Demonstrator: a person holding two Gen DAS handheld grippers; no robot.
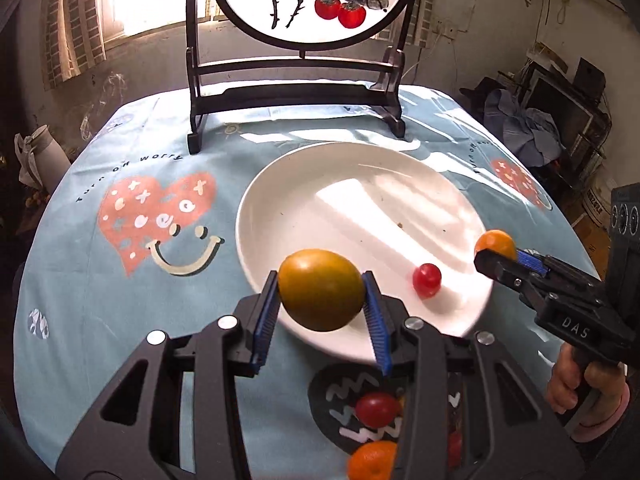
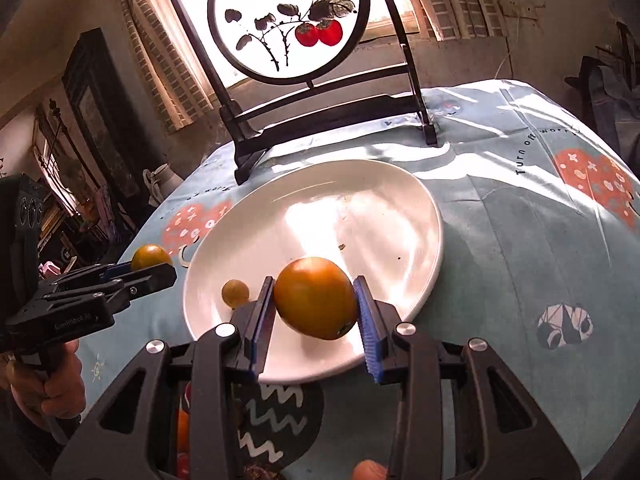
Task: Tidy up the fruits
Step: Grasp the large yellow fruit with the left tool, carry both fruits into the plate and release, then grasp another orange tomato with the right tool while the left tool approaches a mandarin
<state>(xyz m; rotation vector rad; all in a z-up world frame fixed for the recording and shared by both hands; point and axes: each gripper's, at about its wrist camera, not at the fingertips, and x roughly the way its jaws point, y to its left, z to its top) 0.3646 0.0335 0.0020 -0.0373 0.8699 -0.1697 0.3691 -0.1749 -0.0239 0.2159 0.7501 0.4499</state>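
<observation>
White plate [image 1: 280, 184] sits on the desk [image 1: 120, 300] with a cherry tomato [image 1: 427, 279] in it. Left tongs [image 1: 322, 300] grasp a mandarin [image 1: 320, 294] over the plate's near rim; right tongs [image 2: 316, 308] grasp an orange [image 2: 316, 296] above the plate [image 2: 360, 200].

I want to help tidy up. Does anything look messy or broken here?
Nothing looks broken or spilled. The white plate has a few small dark specks on it, and a cherry tomato and a small orange lie loose on the tablecloth near it.
</observation>
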